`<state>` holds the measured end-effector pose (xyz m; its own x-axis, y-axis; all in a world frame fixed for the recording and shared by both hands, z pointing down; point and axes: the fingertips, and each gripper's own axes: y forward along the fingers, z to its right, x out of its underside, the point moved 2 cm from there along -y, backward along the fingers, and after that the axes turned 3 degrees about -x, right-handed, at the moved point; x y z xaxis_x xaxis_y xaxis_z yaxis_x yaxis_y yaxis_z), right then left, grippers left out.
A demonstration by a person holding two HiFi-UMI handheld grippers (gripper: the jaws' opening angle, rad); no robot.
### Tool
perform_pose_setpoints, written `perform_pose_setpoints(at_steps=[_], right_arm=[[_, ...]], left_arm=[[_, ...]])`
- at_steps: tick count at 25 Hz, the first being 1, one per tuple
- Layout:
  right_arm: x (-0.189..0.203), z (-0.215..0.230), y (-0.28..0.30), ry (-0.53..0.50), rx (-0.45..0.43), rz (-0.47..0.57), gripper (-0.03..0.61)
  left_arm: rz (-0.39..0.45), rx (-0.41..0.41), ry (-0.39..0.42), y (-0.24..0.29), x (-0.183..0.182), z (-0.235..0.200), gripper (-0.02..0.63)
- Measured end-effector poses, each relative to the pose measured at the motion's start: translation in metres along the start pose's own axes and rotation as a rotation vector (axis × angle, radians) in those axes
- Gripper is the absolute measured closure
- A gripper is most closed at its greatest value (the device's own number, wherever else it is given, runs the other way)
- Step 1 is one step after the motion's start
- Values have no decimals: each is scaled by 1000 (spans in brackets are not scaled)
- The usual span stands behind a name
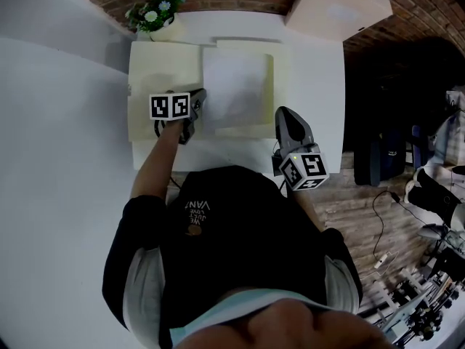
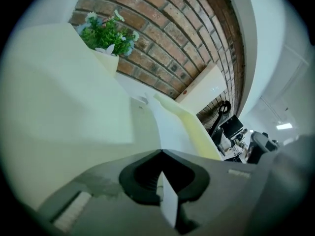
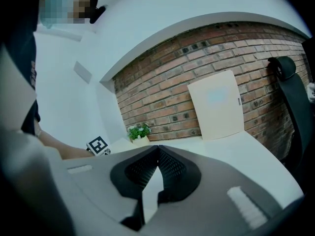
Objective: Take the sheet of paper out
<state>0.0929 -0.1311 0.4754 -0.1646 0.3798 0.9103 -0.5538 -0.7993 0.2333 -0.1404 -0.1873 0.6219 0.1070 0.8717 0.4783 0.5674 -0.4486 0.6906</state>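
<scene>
A white sheet of paper (image 1: pixel 236 86) lies on the right half of an open pale yellow folder (image 1: pixel 163 78) on the white table (image 1: pixel 320 71). My left gripper (image 1: pixel 198 99) is shut at the sheet's left edge. In the left gripper view the sheet (image 2: pixel 170 127) runs straight into the closed jaws of the left gripper (image 2: pixel 161 154), over the folder's yellow edge (image 2: pixel 197 132). My right gripper (image 1: pixel 285 113) hovers by the folder's right front corner, apart from it. In its own view the right gripper (image 3: pixel 157 149) is shut with nothing between its jaws.
A potted plant (image 1: pixel 154 13) stands at the table's far left corner. A cream board (image 1: pixel 338 6) leans on the brick wall at the far right. Bags, cables and stands crowd the wooden floor (image 1: pixel 407 217) to the right. A black chair (image 3: pixel 290 97) stands beside the table.
</scene>
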Motion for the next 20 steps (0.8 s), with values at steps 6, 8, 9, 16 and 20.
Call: perform_pose_setpoints(at_steps=[6, 8, 9, 16, 20], right_arm=[[0, -5, 6, -10, -45, -12, 577], [0, -6, 9, -13, -65, -17, 577], [-1, -7, 10, -15, -74, -19, 577], [1, -16, 17, -26, -134, -39, 577], [4, -21, 20, -29, -162, -46, 577]], left_arm=[[55, -50, 75, -27, -2, 1, 612], [73, -61, 79, -34, -1, 1, 612], [83, -66, 76, -37, -1, 0, 612], [138, -87, 63, -60, 6, -2, 612], [172, -104, 90, -73, 5, 1, 612]])
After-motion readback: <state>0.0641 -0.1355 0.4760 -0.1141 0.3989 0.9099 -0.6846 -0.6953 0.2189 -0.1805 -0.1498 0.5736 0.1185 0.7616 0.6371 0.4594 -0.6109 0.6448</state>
